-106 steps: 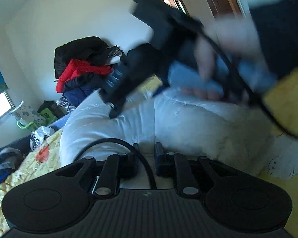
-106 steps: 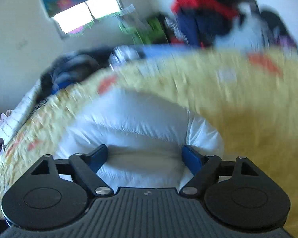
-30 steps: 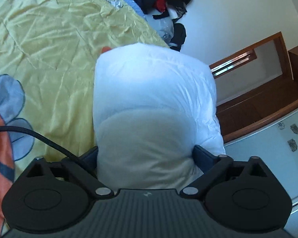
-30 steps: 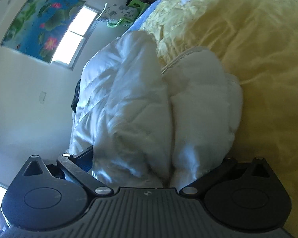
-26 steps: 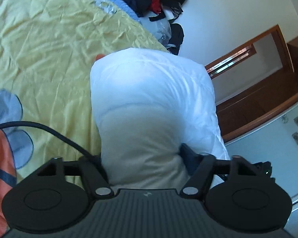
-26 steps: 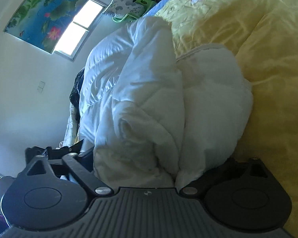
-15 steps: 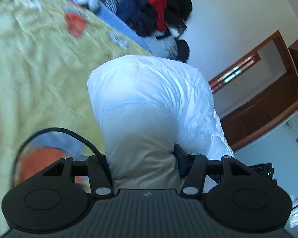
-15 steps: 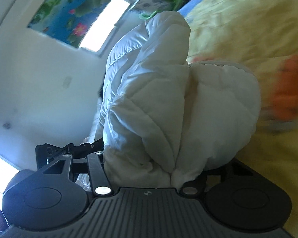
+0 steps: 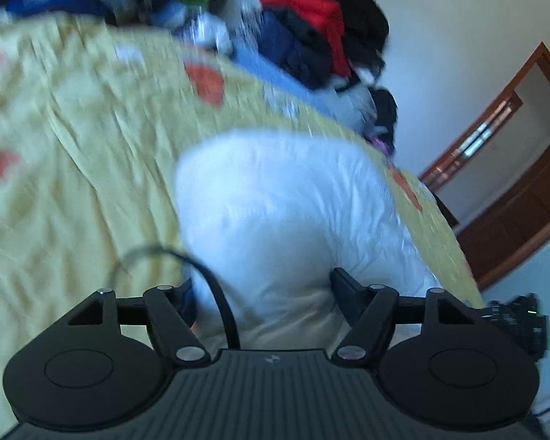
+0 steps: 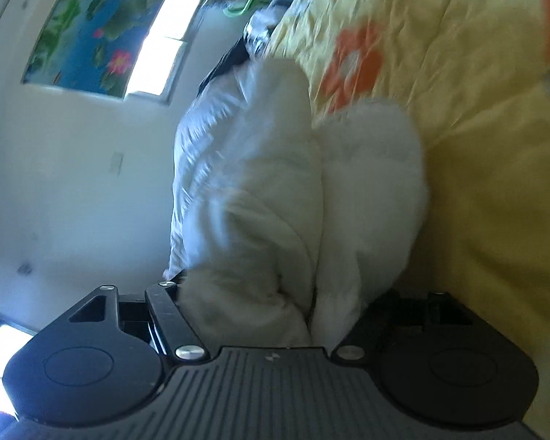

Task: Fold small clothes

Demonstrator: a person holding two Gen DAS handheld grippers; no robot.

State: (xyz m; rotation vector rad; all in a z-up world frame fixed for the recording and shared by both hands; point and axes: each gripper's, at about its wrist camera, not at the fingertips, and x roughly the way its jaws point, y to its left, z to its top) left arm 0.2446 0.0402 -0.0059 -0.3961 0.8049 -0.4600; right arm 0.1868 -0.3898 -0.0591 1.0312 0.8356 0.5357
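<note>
A white puffy jacket point(image 9: 286, 190), folded into a thick bundle, fills the gap of both grippers above the yellow bedsheet point(image 9: 73, 183). My left gripper point(image 9: 264, 289) holds its near end; the right finger point(image 9: 344, 286) dents the fabric, and its jaws are opening. In the right wrist view the jacket point(image 10: 275, 183) bulges out in two rolls. My right gripper point(image 10: 278, 289) has the bundle pressed between its fingers, its jaws opening too. The jacket hides its right finger.
The bedsheet point(image 10: 476, 146) has orange flower prints. A pile of dark, red and blue clothes point(image 9: 311, 36) lies at the bed's far end. A wooden door frame point(image 9: 513, 183) stands right. A flower picture point(image 10: 91, 33) and a window point(image 10: 161, 44) are on the wall.
Both grippers closed in on the white jacket, then widened a little. The left view has swung up towards the clothes pile, and both views are blurred by motion.
</note>
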